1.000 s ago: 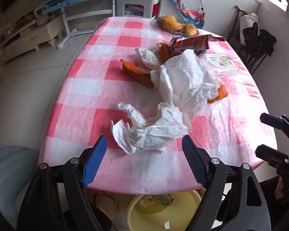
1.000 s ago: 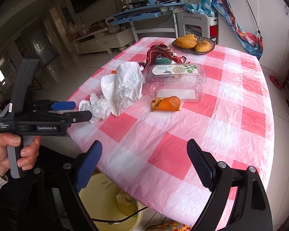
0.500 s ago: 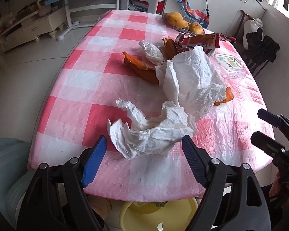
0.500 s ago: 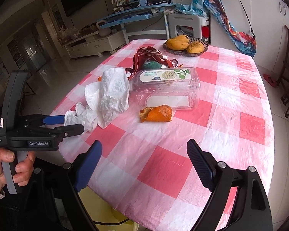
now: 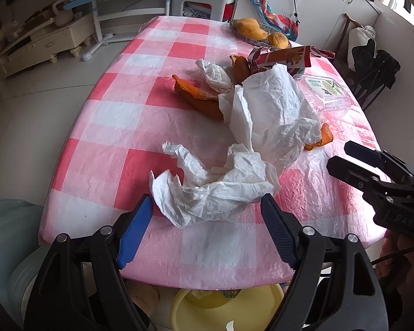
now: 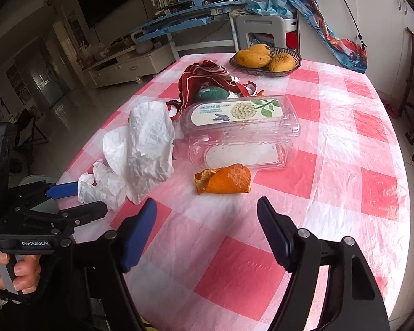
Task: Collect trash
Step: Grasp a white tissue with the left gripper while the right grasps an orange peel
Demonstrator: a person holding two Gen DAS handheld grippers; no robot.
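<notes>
Crumpled white tissue (image 5: 212, 187) lies at the near edge of the pink checked table (image 5: 118, 115), with a bigger white paper (image 5: 273, 110) behind it. My left gripper (image 5: 207, 215) is open, its jaws either side of the tissue's near end, empty. Orange peels (image 5: 201, 96) lie behind the papers. In the right wrist view an orange peel (image 6: 223, 179) lies just ahead of my open, empty right gripper (image 6: 207, 220). A clear plastic box (image 6: 240, 121) and a red wrapper (image 6: 207, 80) lie further back. The left gripper (image 6: 77, 201) shows at the left beside the tissue (image 6: 102, 182).
A bowl of mangoes (image 6: 265, 58) stands at the table's far end. A yellow bin (image 5: 223, 309) sits on the floor under the near edge. A grey-green chair (image 5: 2, 237) is at the left. Dark chairs (image 5: 372, 71) stand to the right.
Both grippers have moved forward over the table edge. The left jaws now flank the tissue; the right has come closer to the orange peel. Both stay open.
</notes>
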